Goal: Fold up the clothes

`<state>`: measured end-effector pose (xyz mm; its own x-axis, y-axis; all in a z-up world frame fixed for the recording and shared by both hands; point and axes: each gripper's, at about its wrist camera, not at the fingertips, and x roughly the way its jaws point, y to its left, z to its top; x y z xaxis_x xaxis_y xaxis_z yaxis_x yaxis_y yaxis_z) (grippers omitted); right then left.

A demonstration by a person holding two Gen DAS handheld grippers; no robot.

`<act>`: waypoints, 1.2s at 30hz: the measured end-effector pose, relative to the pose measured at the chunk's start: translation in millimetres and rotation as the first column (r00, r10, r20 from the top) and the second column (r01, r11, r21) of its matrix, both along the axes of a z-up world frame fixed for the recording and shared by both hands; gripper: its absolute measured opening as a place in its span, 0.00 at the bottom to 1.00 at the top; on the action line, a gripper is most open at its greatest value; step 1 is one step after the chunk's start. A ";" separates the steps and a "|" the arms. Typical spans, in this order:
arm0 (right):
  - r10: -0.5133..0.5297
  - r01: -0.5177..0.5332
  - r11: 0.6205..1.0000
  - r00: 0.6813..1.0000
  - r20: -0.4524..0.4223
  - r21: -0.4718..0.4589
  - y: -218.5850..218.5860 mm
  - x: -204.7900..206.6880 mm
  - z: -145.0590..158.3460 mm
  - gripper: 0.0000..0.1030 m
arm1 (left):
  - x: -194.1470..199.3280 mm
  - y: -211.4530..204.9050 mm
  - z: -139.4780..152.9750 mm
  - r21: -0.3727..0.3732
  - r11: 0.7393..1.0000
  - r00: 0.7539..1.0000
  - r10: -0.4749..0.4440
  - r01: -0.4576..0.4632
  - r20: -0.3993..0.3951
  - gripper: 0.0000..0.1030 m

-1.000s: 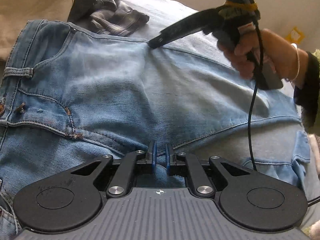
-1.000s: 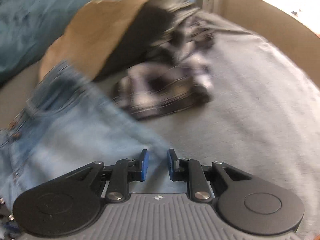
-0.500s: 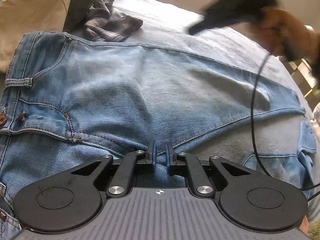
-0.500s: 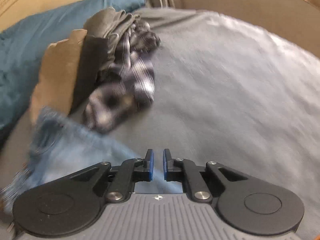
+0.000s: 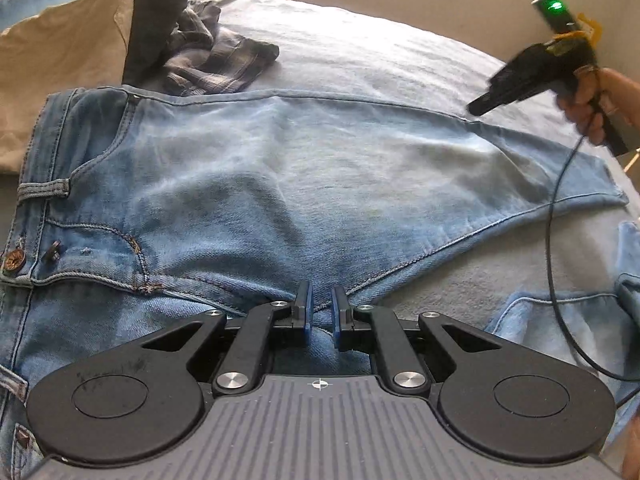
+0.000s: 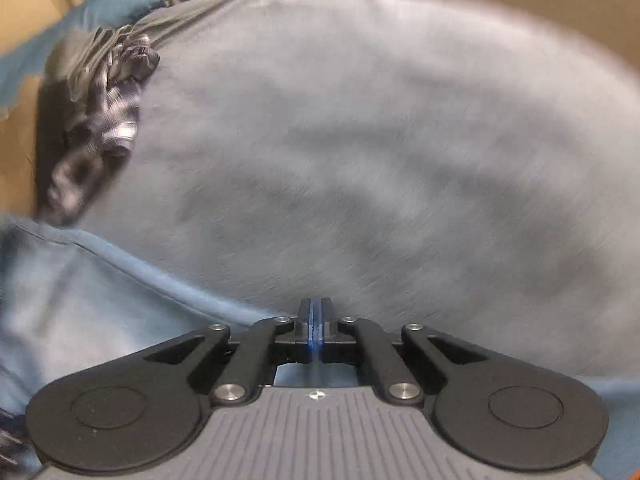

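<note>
Faded light-blue jeans lie flat across the grey bed, waistband left. Left hand-held gripper pinches denim at the crotch; right hand-held gripper pressed together, empty.

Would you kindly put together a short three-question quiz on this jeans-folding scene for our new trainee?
1. True or false: the right gripper is shut with no cloth between its pads.
2. Which item lies crumpled on the bed just beyond the jeans? A) a plaid garment B) a red sweater C) a white sock.
3. Which part of the jeans is the left gripper pinching?

Key: 1 true. 2 A. 3 the crotch, where the inner leg seams meet.
</note>
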<state>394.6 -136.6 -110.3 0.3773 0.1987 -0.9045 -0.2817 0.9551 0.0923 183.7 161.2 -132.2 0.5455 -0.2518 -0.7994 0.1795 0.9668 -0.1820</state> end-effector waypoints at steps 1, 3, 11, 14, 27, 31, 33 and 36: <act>0.010 -0.009 0.999 0.999 -0.038 0.031 -4.5 -3.9 3.8 0.02 | 0.6 0.0 0.1 -0.001 1.000 1.000 0.004 -0.004 -0.003 0.09; 0.034 -0.023 0.995 0.993 -0.114 0.093 -13.4 -11.7 11.0 0.02 | 1.8 0.3 0.3 -0.003 1.000 1.000 0.011 -0.011 -0.009 0.09; -0.158 0.158 0.987 0.987 -0.018 0.024 -57.0 -8.0 -17.9 0.02 | 0.4 1.5 -0.5 -0.002 1.000 1.000 0.013 -0.013 -0.001 0.10; -0.186 0.189 0.980 0.982 -0.044 0.057 -80.3 -15.5 -1.3 0.05 | -1.3 3.0 -0.1 -0.004 1.000 1.000 0.011 -0.011 0.007 0.10; -0.487 0.494 0.852 0.869 -0.083 0.174 -212.1 -32.7 3.6 0.17 | 1.0 6.4 0.4 -0.024 0.999 1.000 0.027 -0.027 -0.006 0.11; -0.513 0.542 0.823 0.837 -0.190 0.169 -257.1 -62.3 -6.1 0.18 | 2.7 7.9 0.0 -0.035 0.999 0.999 0.034 -0.034 -0.015 0.11; -0.642 0.652 0.753 0.758 -0.117 0.088 -300.7 -70.6 -12.5 0.16 | 4.3 9.0 -0.4 -0.044 0.998 0.999 0.039 -0.040 -0.023 0.11; -0.806 0.806 0.585 0.590 -0.038 0.091 -360.6 -93.6 -7.4 0.12 | 4.1 10.3 -0.5 -0.054 0.997 0.999 0.045 -0.046 -0.024 0.11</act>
